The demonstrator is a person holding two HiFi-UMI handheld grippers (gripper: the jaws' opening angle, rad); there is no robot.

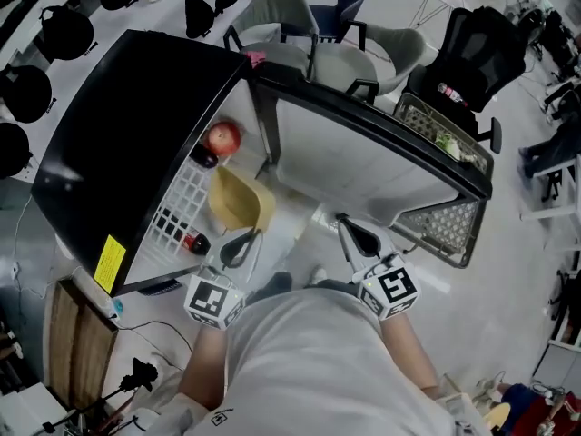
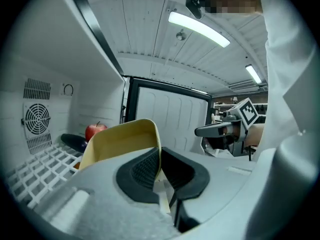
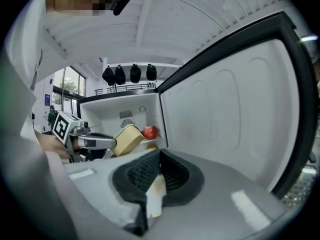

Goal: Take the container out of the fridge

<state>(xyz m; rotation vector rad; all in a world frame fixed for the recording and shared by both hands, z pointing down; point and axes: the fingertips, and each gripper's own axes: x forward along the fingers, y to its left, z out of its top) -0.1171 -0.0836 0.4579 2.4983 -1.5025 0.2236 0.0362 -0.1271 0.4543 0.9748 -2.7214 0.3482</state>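
Pinching the yellow container [image 1: 238, 200] by its near rim, my left gripper [image 1: 238, 243] has its jaws clamped on that thin wall. That leaves the tub hanging tilted at the fridge [image 1: 109, 153] mouth, above the wire shelf [image 1: 182, 203] and in front of the apple [image 1: 222, 138]. My right gripper [image 1: 356, 236], jaws together on nothing, hangs beside the open door [image 1: 363, 166], I judge to leave the way out free.

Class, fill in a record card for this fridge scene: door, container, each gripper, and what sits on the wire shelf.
Fridge door: open
Container: yellow, empty, tilted, at the fridge's mouth
Left gripper: shut on the container's rim
Right gripper: shut, empty, near the door
Wire shelf: red apple, with a dark item beside it
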